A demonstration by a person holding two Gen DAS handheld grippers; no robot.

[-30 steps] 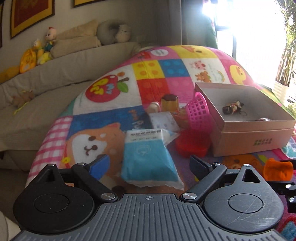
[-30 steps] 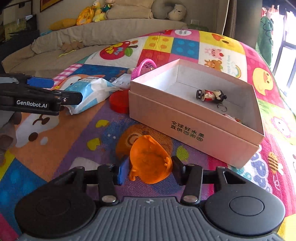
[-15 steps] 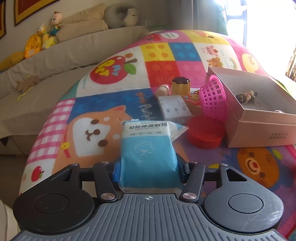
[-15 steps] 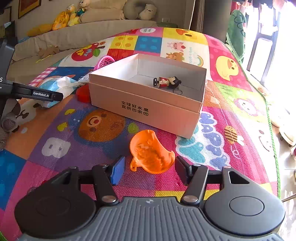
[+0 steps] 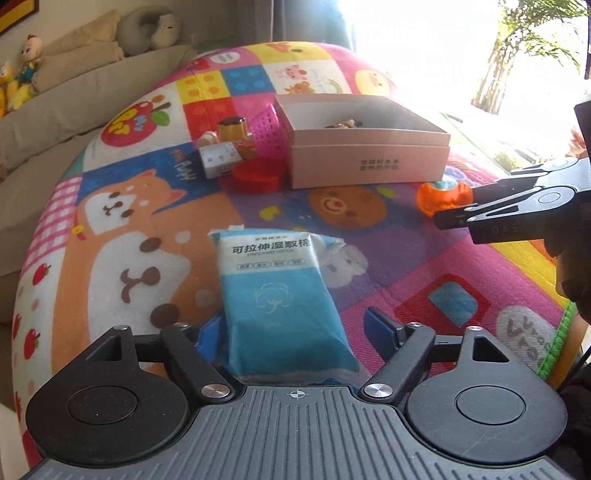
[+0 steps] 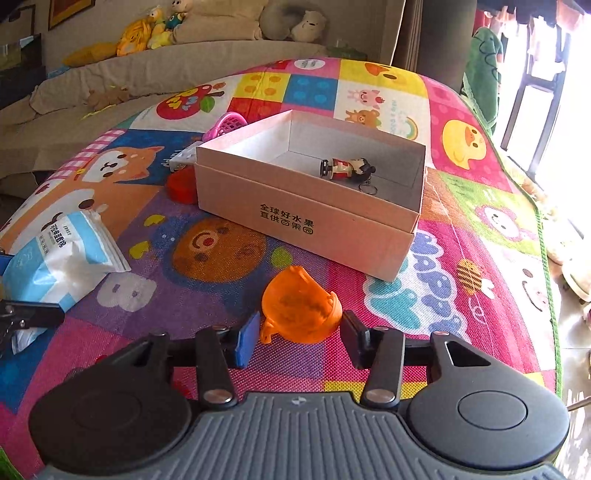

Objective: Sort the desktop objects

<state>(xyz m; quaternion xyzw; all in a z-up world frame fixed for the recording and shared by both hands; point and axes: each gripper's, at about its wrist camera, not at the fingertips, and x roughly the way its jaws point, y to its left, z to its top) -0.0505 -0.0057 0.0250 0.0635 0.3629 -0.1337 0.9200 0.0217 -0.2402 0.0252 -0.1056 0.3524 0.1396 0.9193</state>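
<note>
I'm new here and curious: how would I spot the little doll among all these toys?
Find the pink cardboard box on the colourful play mat. The doll lies on its side inside it, the only thing visible in the box: black hair, red-and-white body, a small metal ring attached.

A beige sofa [image 6: 155, 70] runs along the far left, with plush toys [image 6: 147, 27] and a grey neck pillow [image 5: 151, 27] on its back. Bright daylight pours through the window [image 5: 406, 40] at far right, beside a curtain [image 6: 436, 33].
</note>
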